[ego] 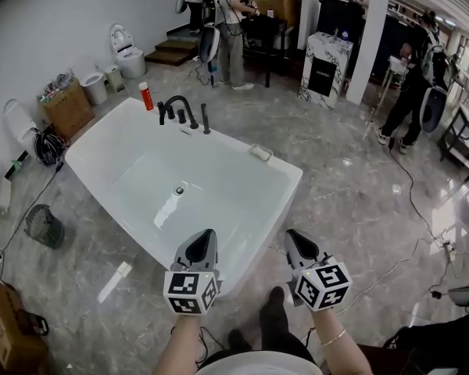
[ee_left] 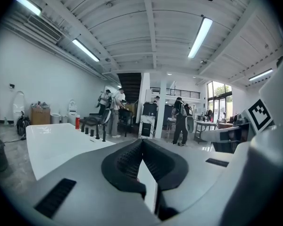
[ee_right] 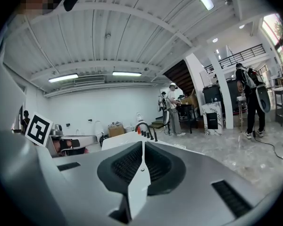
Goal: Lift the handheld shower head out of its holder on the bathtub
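Shower head (ego: 205, 119) – as best I can tell, the slim black upright at the right end of the black tap set (ego: 180, 106) – stands in its holder on the far rim of the bathtub (ego: 291, 180), well apart from both my grippers. My left gripper (ego: 205, 237) has its jaws pressed together with nothing between them, and my right gripper (ego: 296, 238) is the same: pads meeting, empty. Both hang side by side over the near corner of the tub, pointing across it toward the taps and tipped only slightly downward. Past the jaws the white basin lies bare apart from its drain (ego: 179, 190). A small pale dish-like piece (ego: 259, 152) sits on the right rim, and a red bottle (ego: 146, 96) stands just left of the taps. On the marble floor to the left I see a black mesh basket (ego: 44, 226) and a cardboard box (ego: 66, 109) – further back, several people stand among tables.
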`<state>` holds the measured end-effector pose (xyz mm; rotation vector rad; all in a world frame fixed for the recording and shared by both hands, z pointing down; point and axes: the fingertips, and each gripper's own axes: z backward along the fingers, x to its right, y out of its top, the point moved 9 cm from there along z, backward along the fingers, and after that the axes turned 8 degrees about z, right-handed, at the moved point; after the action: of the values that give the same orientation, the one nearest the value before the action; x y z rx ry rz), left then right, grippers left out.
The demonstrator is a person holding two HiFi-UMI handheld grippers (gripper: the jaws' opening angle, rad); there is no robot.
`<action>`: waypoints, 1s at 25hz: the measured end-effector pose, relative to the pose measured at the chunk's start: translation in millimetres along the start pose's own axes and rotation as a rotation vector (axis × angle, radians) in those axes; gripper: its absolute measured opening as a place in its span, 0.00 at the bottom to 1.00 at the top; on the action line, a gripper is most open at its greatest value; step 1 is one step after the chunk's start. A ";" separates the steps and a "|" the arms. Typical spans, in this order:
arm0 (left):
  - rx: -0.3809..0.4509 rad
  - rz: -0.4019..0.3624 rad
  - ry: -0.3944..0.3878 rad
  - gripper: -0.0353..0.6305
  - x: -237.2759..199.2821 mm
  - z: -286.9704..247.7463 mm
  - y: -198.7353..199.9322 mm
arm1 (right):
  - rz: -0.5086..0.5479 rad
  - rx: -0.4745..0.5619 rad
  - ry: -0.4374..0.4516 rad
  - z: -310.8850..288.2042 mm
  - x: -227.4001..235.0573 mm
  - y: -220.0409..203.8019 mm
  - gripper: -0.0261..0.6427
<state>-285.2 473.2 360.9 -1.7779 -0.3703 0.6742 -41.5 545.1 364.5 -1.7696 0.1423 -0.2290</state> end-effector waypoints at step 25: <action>-0.023 -0.031 0.192 0.08 25.5 -324.8 68.8 | -0.024 -0.022 0.207 -212.5 266.6 61.2 0.07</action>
<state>-72.3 217.3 352.1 -1.8373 -0.2750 0.4738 170.3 271.0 367.1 -1.7679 0.2731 -0.4294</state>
